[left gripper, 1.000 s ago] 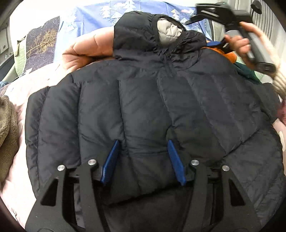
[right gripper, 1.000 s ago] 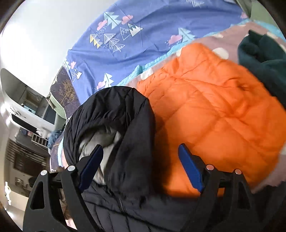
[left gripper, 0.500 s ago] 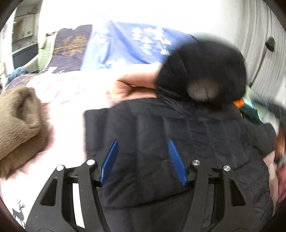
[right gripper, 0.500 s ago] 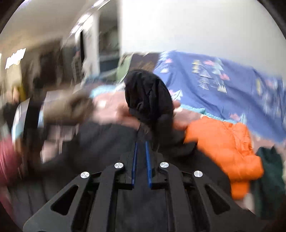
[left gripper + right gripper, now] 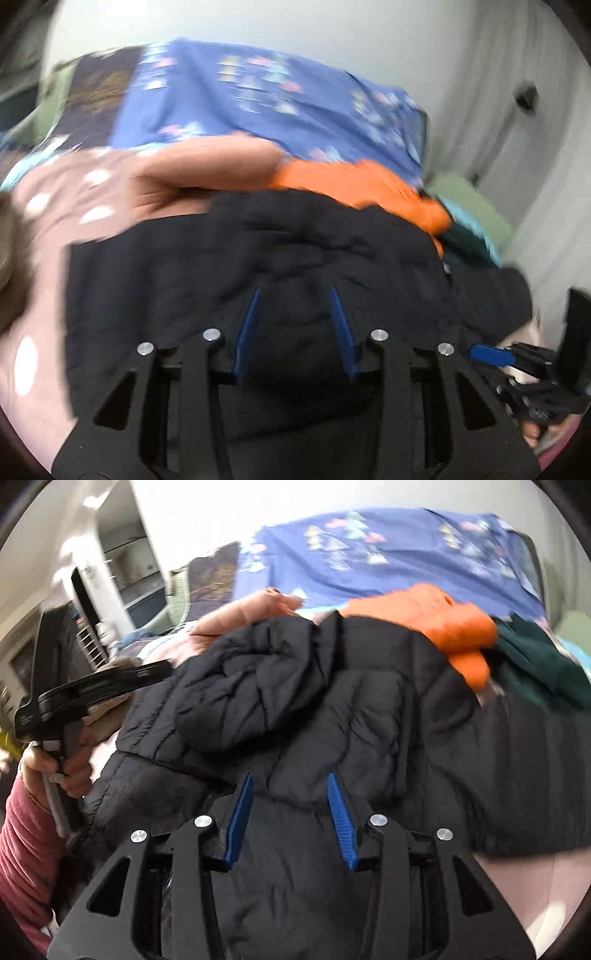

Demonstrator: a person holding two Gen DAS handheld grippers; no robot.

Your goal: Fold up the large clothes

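Observation:
A black puffer jacket lies on the bed, its hood folded down onto the body. My left gripper is open just above the jacket's middle, holding nothing. My right gripper is open over the near part of the jacket, just below the folded hood, also empty. The right gripper also shows at the lower right of the left wrist view. The left gripper's handle, held by a hand, shows at the left of the right wrist view.
An orange puffer jacket and a dark green garment lie at the far right. A peach-pink garment lies behind the black jacket. A blue patterned sheet covers the back. A brown fleece sits at the left edge.
My right gripper closed on the hood, carried it down over the jacket's body, then opened and let go. My left gripper lifted and swung its view toward the far side.

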